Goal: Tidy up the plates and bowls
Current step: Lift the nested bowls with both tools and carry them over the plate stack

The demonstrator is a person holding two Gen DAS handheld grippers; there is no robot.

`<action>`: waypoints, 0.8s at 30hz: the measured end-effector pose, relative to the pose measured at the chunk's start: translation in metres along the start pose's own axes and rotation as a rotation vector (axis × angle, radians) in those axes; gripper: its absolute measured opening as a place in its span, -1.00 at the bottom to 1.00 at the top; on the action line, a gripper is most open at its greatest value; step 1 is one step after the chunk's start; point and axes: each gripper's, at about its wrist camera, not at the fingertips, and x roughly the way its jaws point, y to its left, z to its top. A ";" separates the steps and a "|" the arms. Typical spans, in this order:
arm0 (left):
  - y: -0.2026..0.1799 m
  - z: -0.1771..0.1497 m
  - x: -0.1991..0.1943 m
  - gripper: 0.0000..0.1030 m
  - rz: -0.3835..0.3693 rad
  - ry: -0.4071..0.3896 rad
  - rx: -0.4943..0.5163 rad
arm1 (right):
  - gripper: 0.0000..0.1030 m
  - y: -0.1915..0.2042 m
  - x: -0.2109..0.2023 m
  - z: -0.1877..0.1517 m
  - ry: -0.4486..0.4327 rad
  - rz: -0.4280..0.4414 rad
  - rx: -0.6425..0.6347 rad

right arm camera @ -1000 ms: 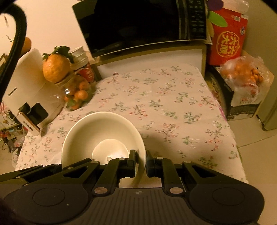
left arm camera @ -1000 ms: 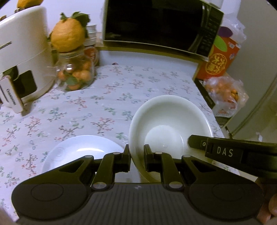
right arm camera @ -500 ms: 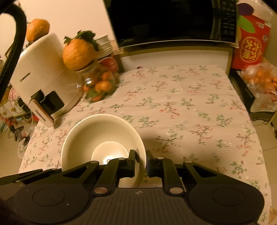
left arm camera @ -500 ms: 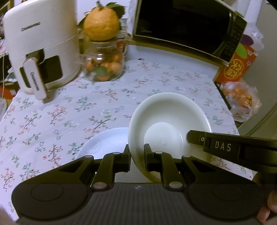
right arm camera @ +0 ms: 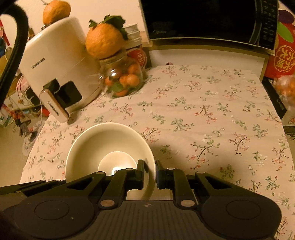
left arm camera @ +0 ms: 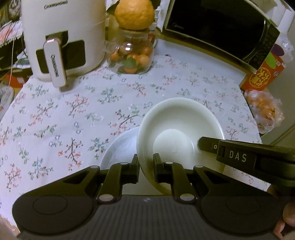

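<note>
A white bowl [left arm camera: 177,127] is held over the floral tablecloth by both grippers. My left gripper [left arm camera: 146,164] is shut on the bowl's near left rim. My right gripper [right arm camera: 149,170] is shut on the bowl's right rim; the bowl [right arm camera: 103,147] shows in its view, and one of its fingers [left arm camera: 230,153] reaches into the bowl from the right in the left wrist view. A white plate [left arm camera: 119,149] lies on the cloth just left of and partly under the bowl.
A white air fryer [left arm camera: 60,33] stands at the back left, beside a glass jar of small oranges [left arm camera: 131,59] with a large orange [left arm camera: 134,13] on top. A black microwave [left arm camera: 221,27] sits at the back. A red box [left arm camera: 261,73] and bagged oranges [left arm camera: 263,109] lie off the table's right edge.
Both grippers have carried the bowl leftward and forward over the table. The plate now lies partly under the bowl's left side, and the air fryer and jar appear nearer.
</note>
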 end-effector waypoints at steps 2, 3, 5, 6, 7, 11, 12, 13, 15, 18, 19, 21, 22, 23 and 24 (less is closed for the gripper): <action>0.003 -0.002 0.001 -0.75 -0.003 0.012 -0.009 | -0.75 0.002 0.003 -0.001 0.013 0.001 -0.008; 0.004 -0.003 0.001 -0.75 -0.003 0.016 -0.009 | -0.75 0.002 0.004 -0.002 0.019 0.002 -0.010; 0.005 -0.005 0.001 -0.75 0.000 0.023 -0.008 | -0.75 0.003 0.006 -0.004 0.031 0.004 -0.012; 0.006 -0.007 0.001 -0.75 0.001 0.028 -0.008 | -0.75 0.004 0.007 -0.005 0.037 0.006 -0.012; 0.007 -0.008 0.001 -0.75 0.001 0.033 -0.009 | -0.75 0.004 0.008 -0.006 0.045 0.010 -0.010; 0.012 -0.011 0.003 -0.75 0.003 0.056 -0.016 | -0.75 0.004 0.011 -0.009 0.076 0.025 0.000; 0.013 -0.012 0.003 -0.75 0.003 0.059 -0.017 | -0.75 0.004 0.012 -0.010 0.082 0.028 0.001; 0.013 -0.013 0.003 -0.75 0.004 0.060 -0.015 | -0.75 0.004 0.012 -0.010 0.087 0.032 0.002; 0.014 -0.013 0.002 -0.75 0.009 0.062 -0.012 | -0.75 0.006 0.013 -0.012 0.094 0.035 0.000; 0.015 -0.013 0.003 -0.75 0.013 0.069 -0.012 | -0.75 0.007 0.014 -0.012 0.101 0.039 -0.005; 0.016 -0.013 0.003 -0.75 0.015 0.073 -0.010 | -0.75 0.008 0.014 -0.013 0.104 0.040 -0.007; 0.016 -0.013 0.004 -0.75 0.017 0.081 -0.009 | -0.75 0.009 0.015 -0.013 0.111 0.040 -0.010; 0.015 -0.013 0.004 -0.74 0.017 0.086 -0.008 | -0.75 0.009 0.015 -0.014 0.114 0.038 -0.012; 0.015 -0.013 0.004 -0.74 0.016 0.091 -0.006 | -0.75 0.009 0.016 -0.014 0.117 0.038 -0.014; 0.015 -0.014 0.005 -0.74 0.019 0.093 -0.002 | -0.75 0.010 0.017 -0.015 0.121 0.038 -0.015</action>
